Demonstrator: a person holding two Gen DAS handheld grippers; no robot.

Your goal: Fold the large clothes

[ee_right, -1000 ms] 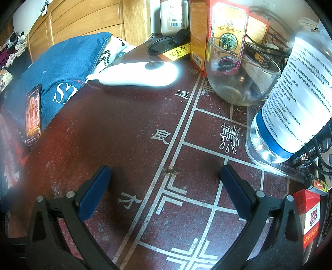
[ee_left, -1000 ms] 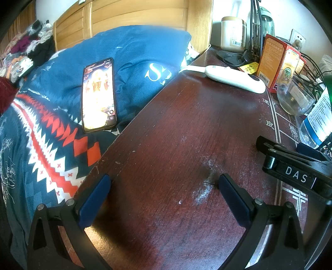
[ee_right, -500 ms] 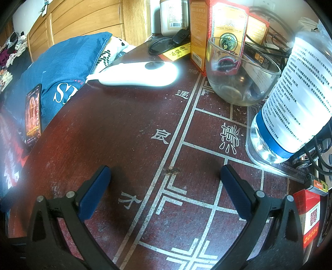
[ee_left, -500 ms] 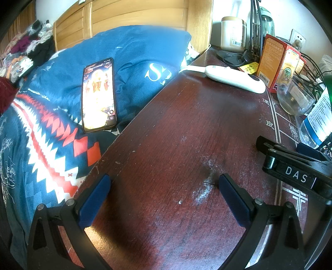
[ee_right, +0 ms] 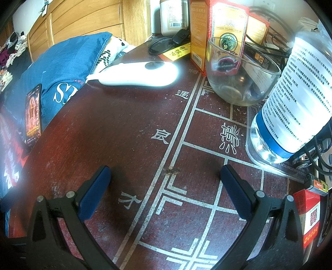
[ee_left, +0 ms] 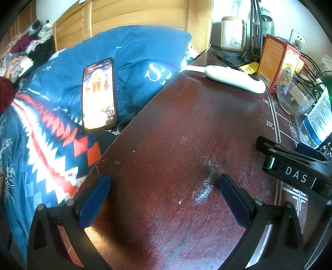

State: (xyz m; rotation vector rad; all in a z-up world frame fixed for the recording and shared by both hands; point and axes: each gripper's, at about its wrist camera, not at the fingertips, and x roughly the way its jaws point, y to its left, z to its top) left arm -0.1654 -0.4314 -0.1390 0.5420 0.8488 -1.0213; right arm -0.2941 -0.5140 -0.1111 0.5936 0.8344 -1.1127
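Both grippers rest over a dark red wooden table. My left gripper is open with nothing between its blue pads. My right gripper is open too, over the table's white line pattern; its black body shows at the right of the left wrist view. A pile of clothes lies far off at the back left. Beside the table a blue patterned blanket and a blue pillow cover the bed.
A lit phone lies on the blanket. On the table stand a white handheld device, a glass bowl, a water bottle, orange boxes, a jar and cables. A wooden headboard stands behind.
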